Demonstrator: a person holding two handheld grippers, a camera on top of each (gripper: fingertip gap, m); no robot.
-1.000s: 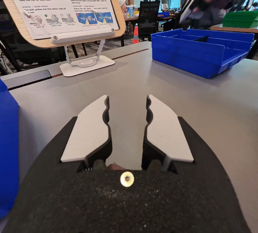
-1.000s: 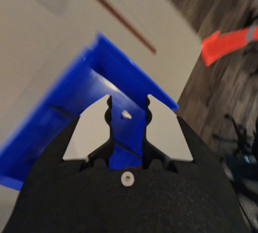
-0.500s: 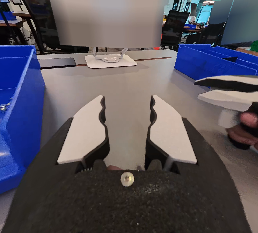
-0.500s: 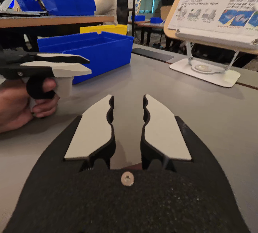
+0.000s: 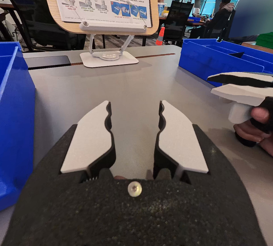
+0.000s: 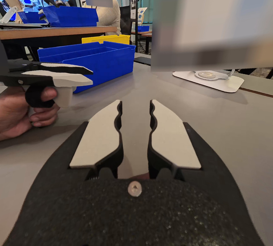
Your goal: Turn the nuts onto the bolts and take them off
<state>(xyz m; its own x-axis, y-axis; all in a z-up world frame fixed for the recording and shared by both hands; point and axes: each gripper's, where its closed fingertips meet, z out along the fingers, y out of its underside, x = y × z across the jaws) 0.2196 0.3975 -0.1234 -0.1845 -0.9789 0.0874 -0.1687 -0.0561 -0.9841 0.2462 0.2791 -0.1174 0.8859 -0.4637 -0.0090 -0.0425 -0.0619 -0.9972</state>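
I have the left gripper (image 5: 134, 103) low over the grey surface (image 5: 133, 85), fingers spread, nothing between them. The right gripper (image 6: 135, 102) sits likewise, fingers parted with a narrower gap, empty. Each shows side-on in the other's view, held by a hand (image 6: 17, 115). One blue bin (image 5: 13, 106) stands at the left edge, another blue bin (image 5: 218, 60) at far right. An instruction board on a white stand (image 5: 109, 58) is at the far middle. I see no nuts or bolts in either view.
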